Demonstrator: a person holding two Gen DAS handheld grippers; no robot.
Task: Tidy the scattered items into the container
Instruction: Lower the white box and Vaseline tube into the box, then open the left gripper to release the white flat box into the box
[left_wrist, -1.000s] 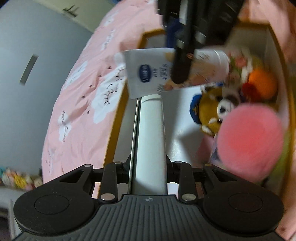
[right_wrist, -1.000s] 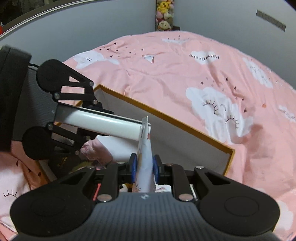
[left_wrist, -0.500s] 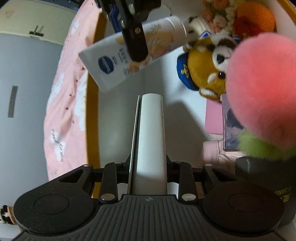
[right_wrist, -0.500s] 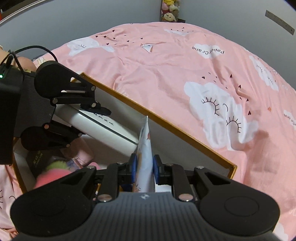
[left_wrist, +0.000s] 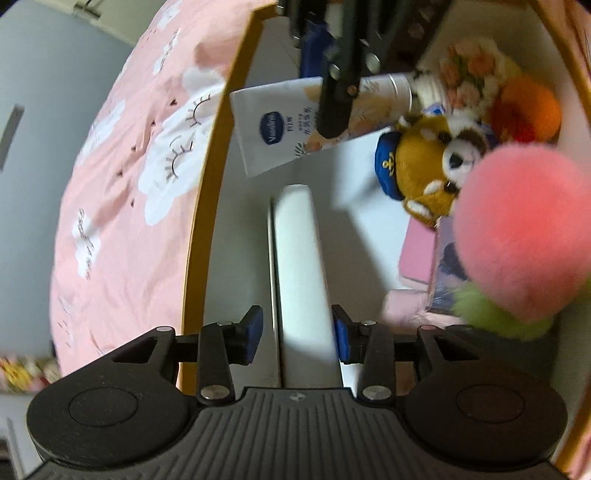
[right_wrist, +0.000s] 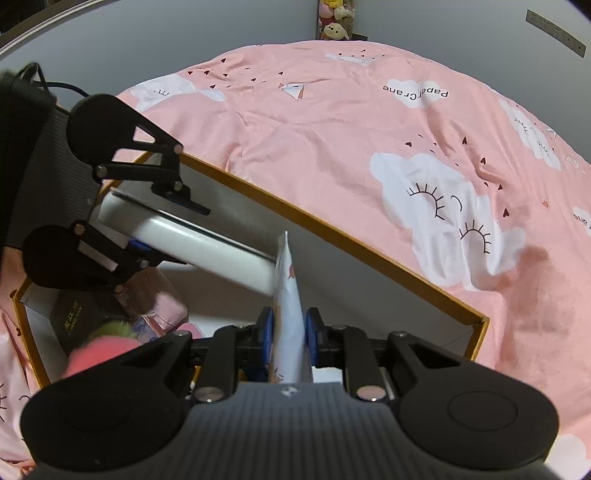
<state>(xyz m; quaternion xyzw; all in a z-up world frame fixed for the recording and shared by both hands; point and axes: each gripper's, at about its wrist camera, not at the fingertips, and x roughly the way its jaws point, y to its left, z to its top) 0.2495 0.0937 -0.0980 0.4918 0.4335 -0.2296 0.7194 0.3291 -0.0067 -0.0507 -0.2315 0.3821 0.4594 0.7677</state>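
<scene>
Over the pink bed (right_wrist: 332, 122), the orange-rimmed box (right_wrist: 369, 254) lies open with both of your tools reaching into it. Your left tongs (left_wrist: 298, 334) are opening: the blue pads (left_wrist: 253, 334) stand a little off each side of the white cylinder (left_wrist: 301, 266), which still lies between them and runs forward along the pale floor of the box, close to the wall nearest the cloud prints. In the right wrist view the same cylinder (right_wrist: 207, 251) slants down from the left tongs (right_wrist: 155, 225) toward the middle of the box.

Your right tongs (right_wrist: 289, 339) are pressed onto the flat crimped end of the lotion tube (right_wrist: 290, 314), pinching it edge-up between the blue pads. From the left wrist view the tube (left_wrist: 288, 125) hangs crosswise above the box floor, its blue oval logo facing the camera and its cap end toward the toys, with the right tongs (left_wrist: 334, 114) clamped at its middle.

Along the far side of the box sit a brown plush with a blue cap (left_wrist: 428, 170), a flower bunch (left_wrist: 469, 74) and an orange ball (left_wrist: 532, 107). A pink fluffy ball (left_wrist: 524, 236) with green fuzz beneath fills the near right, beside a pink pad (left_wrist: 417, 254) and a dark box (right_wrist: 77, 317) with gold lettering.
</scene>
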